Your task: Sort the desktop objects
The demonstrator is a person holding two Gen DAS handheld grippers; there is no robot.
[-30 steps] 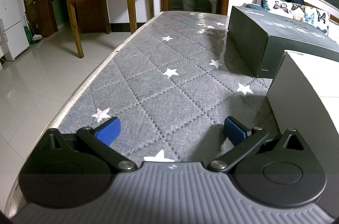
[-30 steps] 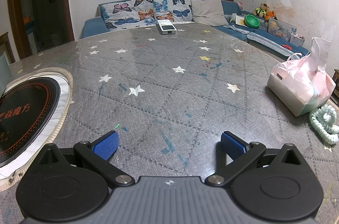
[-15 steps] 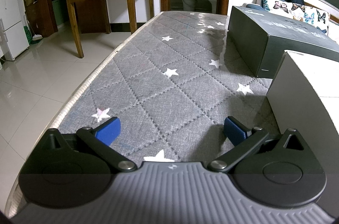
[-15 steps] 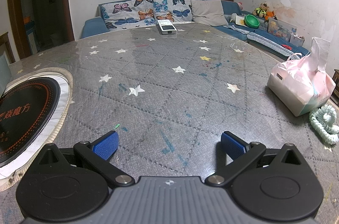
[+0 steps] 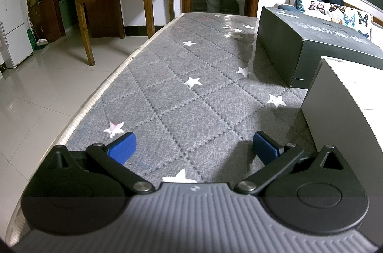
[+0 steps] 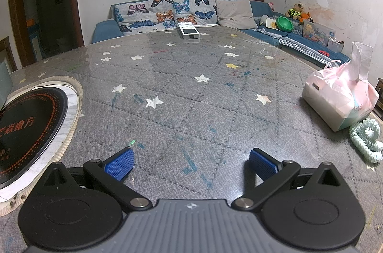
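Nothing has changed that I can detect since the frames a second and half a second ago: both views match, and my two claws sit where they were. My left claw [image 5: 192,147] hangs low over the grey star-quilted tabletop [image 5: 191,95] with its blue pads spread wide and nothing between them. To its right a white box [image 5: 347,109] stands just beside the right pad, cut off by the frame edge so I cannot see its top or far side; beyond it lies a dark grey box [image 5: 311,47], its printed lid too blurred to read and its right end out of frame. My right claw [image 6: 191,164] is likewise spread and empty over the tabletop. The things to sort lie apart from it: a pink and white tissue pack [image 6: 340,97] at the right edge, a pale green coiled cord [image 6: 366,138] touching its near side and partly cut off, and a white remote [image 6: 189,31] at the far edge near the butterfly cushions [image 6: 167,13]. On the left a round black disc with orange lettering [image 6: 26,128] sits in a white ring, half cropped; I cannot tell what it is. Small marks stain the cloth between the pads.
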